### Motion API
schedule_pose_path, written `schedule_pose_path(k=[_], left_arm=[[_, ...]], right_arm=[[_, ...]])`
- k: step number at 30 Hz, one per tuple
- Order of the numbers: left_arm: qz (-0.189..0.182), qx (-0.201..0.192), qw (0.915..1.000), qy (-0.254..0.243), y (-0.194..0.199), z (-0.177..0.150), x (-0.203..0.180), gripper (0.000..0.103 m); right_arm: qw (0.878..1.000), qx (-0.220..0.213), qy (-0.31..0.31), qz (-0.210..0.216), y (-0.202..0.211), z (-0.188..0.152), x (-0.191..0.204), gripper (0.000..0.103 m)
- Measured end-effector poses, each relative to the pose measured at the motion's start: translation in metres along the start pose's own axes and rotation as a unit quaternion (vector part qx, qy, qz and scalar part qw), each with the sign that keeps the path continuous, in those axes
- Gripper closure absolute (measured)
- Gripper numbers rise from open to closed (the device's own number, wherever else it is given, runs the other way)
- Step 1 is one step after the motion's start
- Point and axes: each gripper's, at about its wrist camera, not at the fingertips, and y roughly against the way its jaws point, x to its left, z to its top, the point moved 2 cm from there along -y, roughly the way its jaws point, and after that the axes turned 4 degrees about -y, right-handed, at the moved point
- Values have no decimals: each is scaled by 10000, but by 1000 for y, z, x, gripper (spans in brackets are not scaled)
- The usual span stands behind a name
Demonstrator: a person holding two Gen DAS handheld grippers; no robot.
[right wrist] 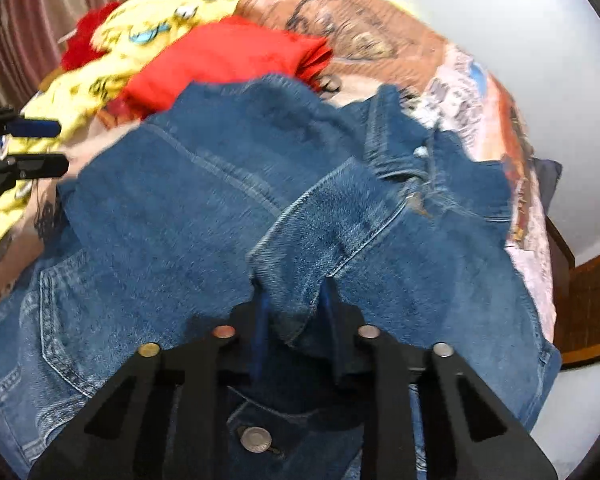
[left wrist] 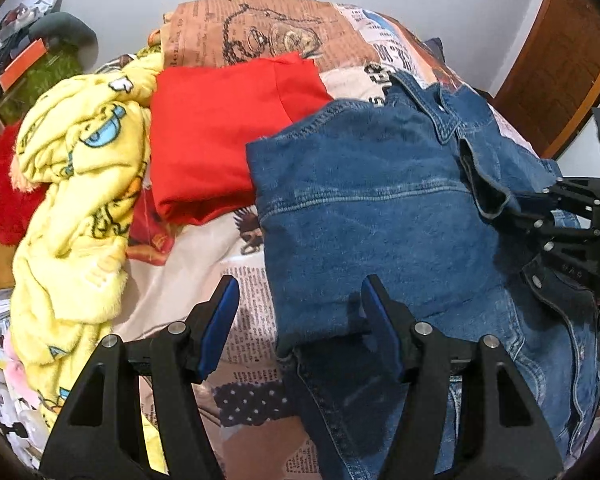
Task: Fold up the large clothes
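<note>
My left view is bright and sharp; my right view is blurry. Both bend round, with dark corners.

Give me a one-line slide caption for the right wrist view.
Right gripper pinching a fold of the denim jacket on the printed bedspread, red garment behind.

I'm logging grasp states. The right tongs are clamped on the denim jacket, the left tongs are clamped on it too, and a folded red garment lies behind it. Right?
Not quite: the left tongs are open and grip nothing, as the left wrist view shows. The right tongs are clamped on the denim jacket, and the folded red garment lies behind it.
</note>
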Motion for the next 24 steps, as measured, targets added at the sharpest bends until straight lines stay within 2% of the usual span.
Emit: schedule_pose_path(k=[2,7,12,21,24], left_arm=[[30,-45,10000,34,4,4,1,40],[59,-176,9998,99,15,20,-2,40],[96,-254,9996,-88,16,28,-21,40],[149,-12,9990,-412,-4,32,-55,40],[88,37,9990,-445,-9,33,-61,40]], right_arm=[[9994,-234,-269,-30,13,3,-13,92],[9900,-874,-1097,174,57,7,-64,93],[9803,-1079,-1641,216,75,-15,-100,95],[9501,-1499,-2696,475,99,-59,-161,96],[9457,-1538,-2832,417,100,-67,-170,96]])
